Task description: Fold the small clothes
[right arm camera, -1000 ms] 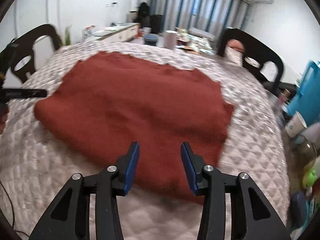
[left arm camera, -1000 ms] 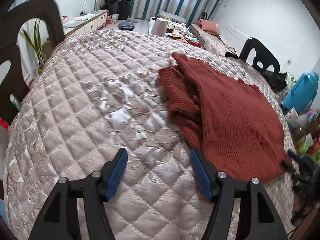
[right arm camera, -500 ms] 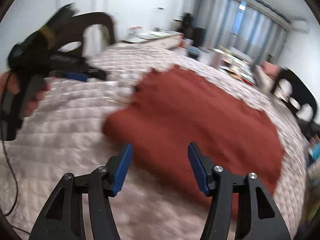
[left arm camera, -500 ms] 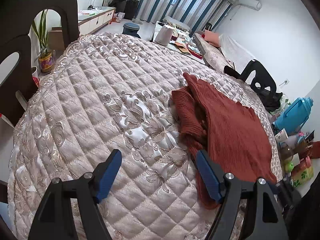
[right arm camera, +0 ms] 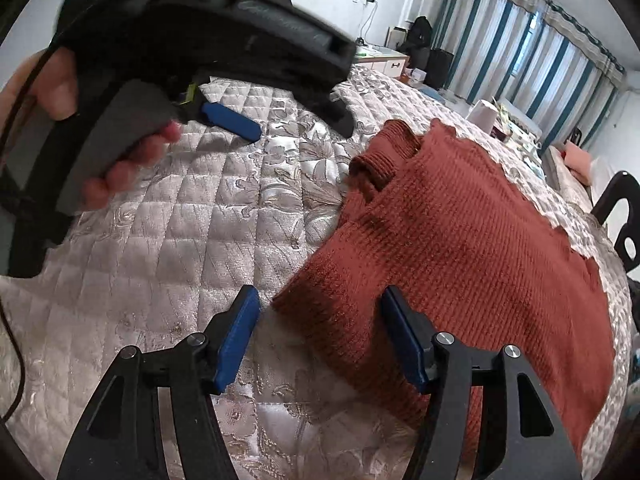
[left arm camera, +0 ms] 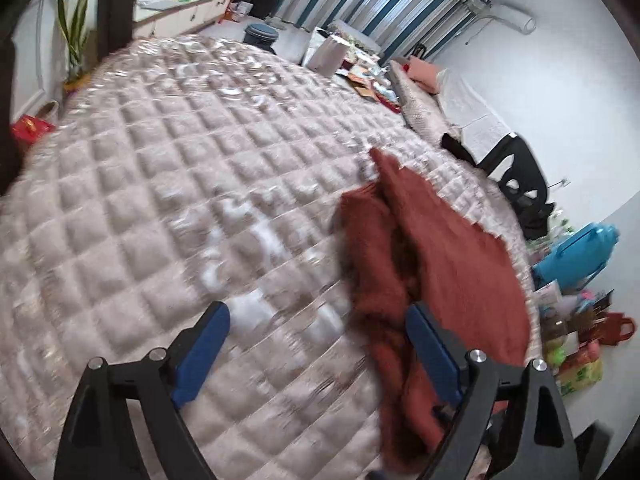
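Note:
A rust-red knitted sweater [right arm camera: 460, 248] lies partly folded on the quilted beige table cover [right arm camera: 168, 248]. In the left wrist view the sweater [left arm camera: 440, 248] lies to the right, with a bunched sleeve along its left edge. My left gripper [left arm camera: 316, 344] is open and empty above the cover, its right finger at the sweater's edge. My right gripper [right arm camera: 320, 328] is open and empty, its jaws either side of the sweater's near corner. The left gripper [right arm camera: 232, 120] in the person's hand also shows in the right wrist view, above the cover at the upper left.
Dark chairs stand at the table's right side [left arm camera: 516, 176] and far left [left arm camera: 116, 4]. A blue jug [left arm camera: 576, 252] and clutter sit on the floor at right. A white container [left arm camera: 330, 56] stands beyond the far edge.
Both grippers have swung left and pulled back. The right gripper has opened wider and now frames the sweater's near left corner. The left gripper has risen close above the cover.

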Motion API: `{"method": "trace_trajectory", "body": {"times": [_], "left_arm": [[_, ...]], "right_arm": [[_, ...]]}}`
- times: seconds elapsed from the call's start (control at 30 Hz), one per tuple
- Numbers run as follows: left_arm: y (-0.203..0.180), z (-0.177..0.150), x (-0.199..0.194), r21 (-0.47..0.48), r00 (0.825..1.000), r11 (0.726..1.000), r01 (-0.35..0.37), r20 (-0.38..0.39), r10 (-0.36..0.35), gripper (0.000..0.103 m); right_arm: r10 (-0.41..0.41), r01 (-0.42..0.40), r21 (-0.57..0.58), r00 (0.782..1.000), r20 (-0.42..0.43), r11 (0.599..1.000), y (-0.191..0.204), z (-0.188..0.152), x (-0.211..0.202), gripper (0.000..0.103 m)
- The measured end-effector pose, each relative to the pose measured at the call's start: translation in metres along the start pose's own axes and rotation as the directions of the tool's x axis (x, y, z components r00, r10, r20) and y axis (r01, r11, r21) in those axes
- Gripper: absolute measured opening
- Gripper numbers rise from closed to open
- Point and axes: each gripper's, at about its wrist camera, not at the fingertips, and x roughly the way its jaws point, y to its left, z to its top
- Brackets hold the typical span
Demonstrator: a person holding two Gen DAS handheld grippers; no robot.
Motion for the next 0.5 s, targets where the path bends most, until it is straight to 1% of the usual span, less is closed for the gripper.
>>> {"method": "trace_trajectory", "body": {"times": [0.03, 0.07, 0.1, 0.13, 0.2, 0.23, 0.33, 0.37, 0.4, 0.43, 0.47, 0.5], "left_arm": [[-0.001, 0.004, 0.005, -0.017, 1.000, 1.000, 0.025, -0.012, -0.025, 0.092], [-0.002, 0.006, 0.009, -0.032, 0.999, 0.999, 0.042, -0.019, -0.043, 0.094], [-0.003, 0.009, 0.014, -0.045, 0.998, 0.997, 0.061, -0.022, -0.062, 0.097], [-0.007, 0.011, 0.018, -0.047, 0.997, 0.996, 0.073, -0.025, -0.075, 0.097], [-0.017, 0.015, 0.025, -0.013, 0.997, 0.998, 0.066, -0.039, -0.067, 0.099], [-0.022, 0.016, 0.028, 0.008, 0.997, 0.998, 0.066, -0.048, -0.065, 0.099], [-0.030, 0.020, 0.034, 0.009, 0.995, 0.997, 0.075, -0.073, -0.074, 0.101], [-0.031, 0.022, 0.036, -0.006, 0.991, 0.994, 0.105, -0.085, -0.106, 0.101], [-0.030, 0.024, 0.040, -0.033, 0.983, 0.988, 0.148, -0.109, -0.151, 0.101], [-0.029, 0.025, 0.044, -0.063, 0.974, 0.982, 0.176, -0.131, -0.183, 0.101], [-0.028, 0.026, 0.047, -0.090, 0.968, 0.977, 0.194, -0.143, -0.205, 0.101], [-0.030, 0.028, 0.049, -0.094, 0.969, 0.977, 0.194, -0.138, -0.205, 0.101]], "right_arm": [[-0.006, 0.006, 0.003, 1.000, 0.003, 1.000, -0.003, 0.001, 0.001, 0.064], [-0.013, 0.013, 0.007, 1.000, 0.007, 1.000, -0.002, 0.000, 0.000, 0.061], [-0.014, 0.014, 0.011, 1.000, 0.013, 1.000, -0.002, 0.000, -0.001, 0.055], [-0.016, 0.016, 0.019, 1.000, 0.020, 1.000, -0.002, -0.001, -0.002, 0.051], [-0.039, 0.038, 0.024, 0.999, 0.025, 0.999, -0.004, -0.001, -0.003, 0.037], [-0.060, 0.060, 0.022, 0.998, 0.025, 0.998, -0.005, -0.001, -0.002, 0.033], [-0.081, 0.080, 0.034, 0.996, 0.029, 0.996, -0.008, -0.002, -0.004, 0.019], [-0.096, 0.094, 0.040, 0.995, 0.039, 0.995, -0.009, -0.001, -0.006, 0.016], [-0.101, 0.099, 0.044, 0.994, 0.049, 0.994, -0.010, -0.001, -0.008, 0.015], [-0.101, 0.098, 0.056, 0.993, 0.063, 0.994, -0.013, -0.001, -0.011, 0.015], [-0.099, 0.094, 0.063, 0.993, 0.070, 0.994, -0.014, -0.001, -0.013, 0.015], [-0.093, 0.087, 0.071, 0.993, 0.075, 0.994, -0.016, -0.001, -0.015, 0.015]]}}
